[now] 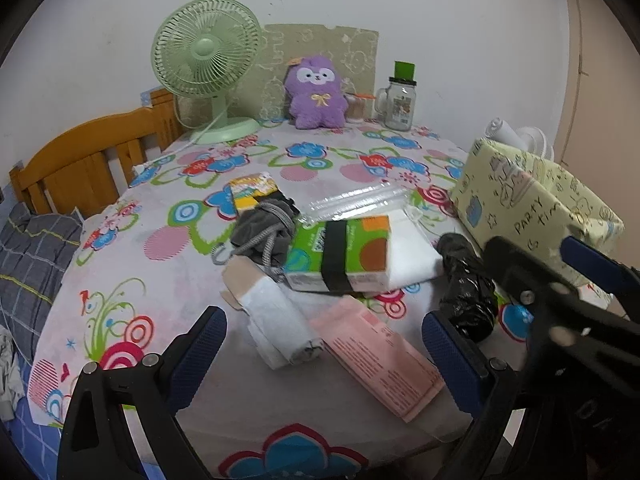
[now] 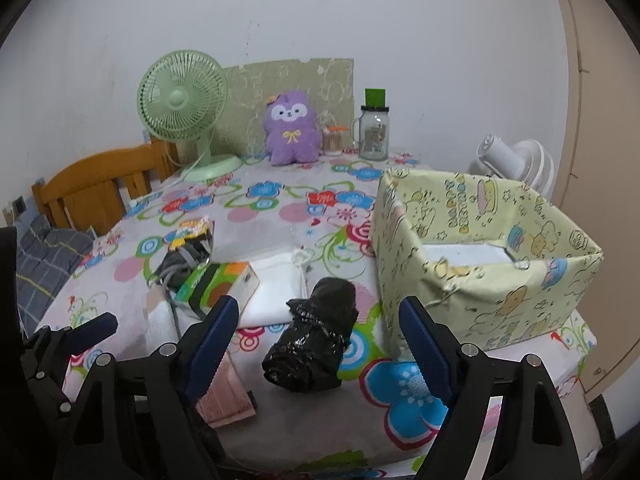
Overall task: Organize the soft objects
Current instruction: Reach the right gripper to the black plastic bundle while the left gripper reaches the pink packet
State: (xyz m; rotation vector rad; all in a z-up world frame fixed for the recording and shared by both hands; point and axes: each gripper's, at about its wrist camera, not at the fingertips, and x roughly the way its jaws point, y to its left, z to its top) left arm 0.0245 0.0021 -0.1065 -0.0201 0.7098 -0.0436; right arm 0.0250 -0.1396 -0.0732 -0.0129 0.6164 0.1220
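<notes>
Both grippers are held spread over the flowered tablecloth [image 1: 168, 240], nothing gripped. The left gripper [image 1: 324, 344] is positioned with a white roll [image 1: 280, 328] and a pink packet [image 1: 380, 360] lying between its fingers, no contact seen. The right gripper [image 2: 320, 344] is lined up on the black bag roll [image 2: 316, 344], pads apart from it. A tissue box [image 1: 340, 252], white cloth [image 1: 408, 248] and grey pouch [image 1: 264, 228] are piled mid-table. The yellow box [image 2: 480, 280] sits just right of the black roll.
</notes>
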